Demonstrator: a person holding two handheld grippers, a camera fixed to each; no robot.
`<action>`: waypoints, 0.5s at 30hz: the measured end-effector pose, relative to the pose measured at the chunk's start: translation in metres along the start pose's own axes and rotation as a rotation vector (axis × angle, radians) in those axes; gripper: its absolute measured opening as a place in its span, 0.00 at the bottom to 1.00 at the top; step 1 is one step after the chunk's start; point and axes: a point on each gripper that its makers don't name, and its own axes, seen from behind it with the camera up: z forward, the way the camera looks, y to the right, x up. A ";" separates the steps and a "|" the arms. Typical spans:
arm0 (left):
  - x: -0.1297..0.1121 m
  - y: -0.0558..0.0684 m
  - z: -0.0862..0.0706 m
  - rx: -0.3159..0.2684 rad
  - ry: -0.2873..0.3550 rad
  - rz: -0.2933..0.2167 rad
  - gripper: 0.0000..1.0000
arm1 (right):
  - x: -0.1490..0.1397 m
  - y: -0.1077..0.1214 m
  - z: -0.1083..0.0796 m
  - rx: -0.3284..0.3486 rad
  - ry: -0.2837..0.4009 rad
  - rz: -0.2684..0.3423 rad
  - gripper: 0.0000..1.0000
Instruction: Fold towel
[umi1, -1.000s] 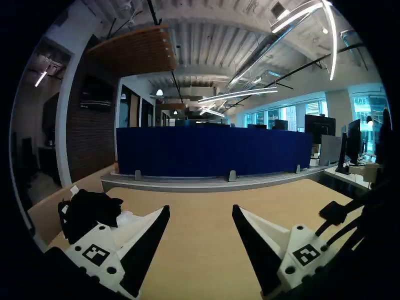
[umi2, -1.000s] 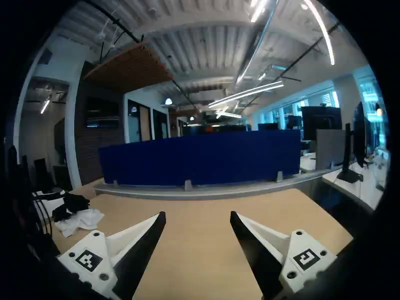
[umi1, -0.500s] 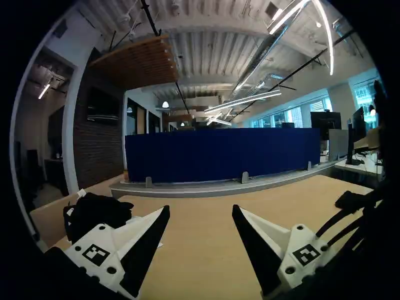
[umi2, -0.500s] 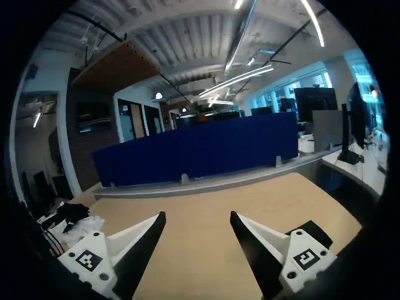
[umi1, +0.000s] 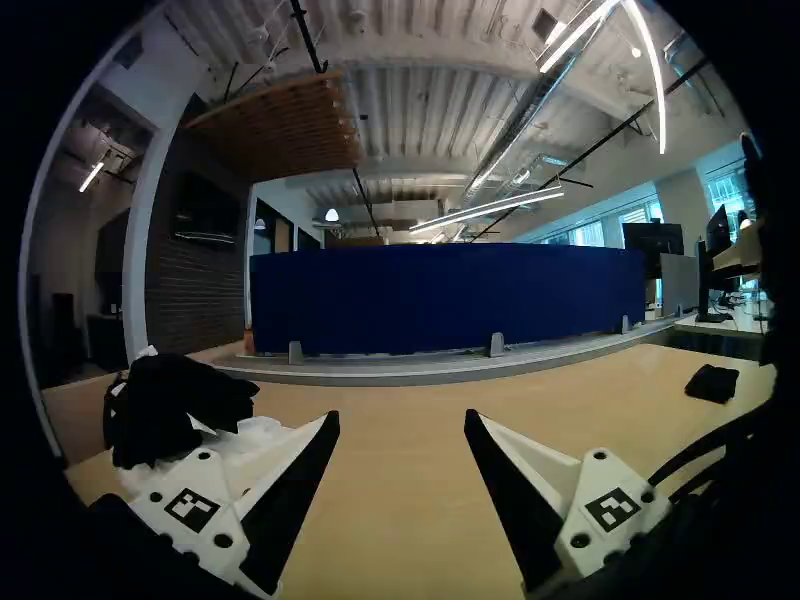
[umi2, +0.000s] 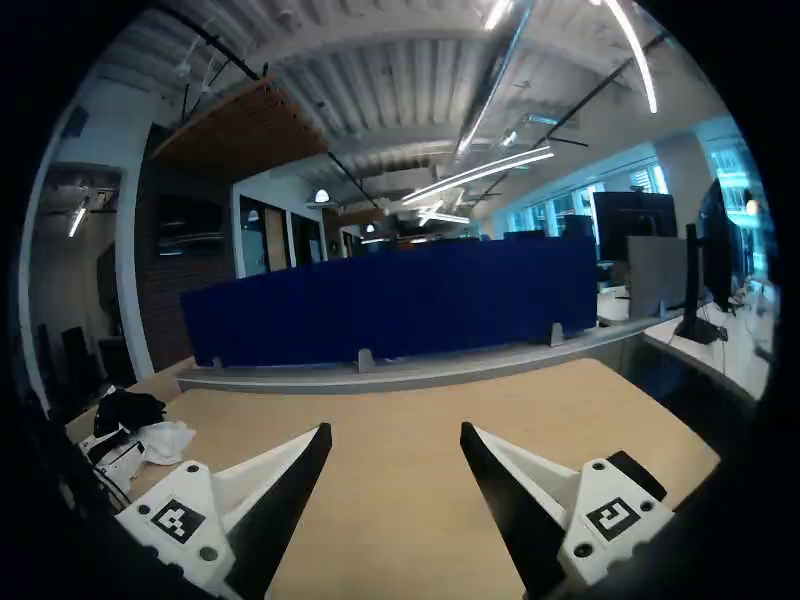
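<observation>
A heap of cloth lies on the light wooden table (umi1: 400, 520), at its left end. In the left gripper view a black cloth (umi1: 170, 405) sits on top of a white towel (umi1: 250, 432), just beyond my left finger. My left gripper (umi1: 400, 418) is open, low over the table, with nothing between its fingers. The right gripper view has the same heap farther off at the left, a black cloth (umi2: 128, 408) beside the white towel (umi2: 165, 440). My right gripper (umi2: 393, 430) is open over bare wood (umi2: 400, 500), holding nothing.
A blue partition (umi1: 445, 300) on a grey rail closes the table's far edge. One small black object (umi1: 712, 383) lies on the wood at the right, and a black object (umi2: 635, 472) shows by my right finger. Monitors (umi2: 650, 260) stand on desks at the right.
The left gripper has dropped lower and turned, so the cloth heap looks nearer and larger. The small black object now lies in plain sight at the right. The right gripper has tilted and shifted slightly.
</observation>
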 end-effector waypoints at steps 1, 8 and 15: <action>-0.003 0.000 0.001 0.001 -0.001 -0.003 0.92 | -0.001 0.000 0.001 0.001 -0.001 -0.004 1.00; -0.021 -0.001 0.006 0.005 -0.015 -0.003 0.93 | -0.004 -0.004 0.010 0.016 -0.002 -0.017 1.00; -0.030 0.001 0.010 0.002 -0.029 -0.017 0.92 | -0.004 -0.004 0.013 0.021 -0.003 -0.029 1.00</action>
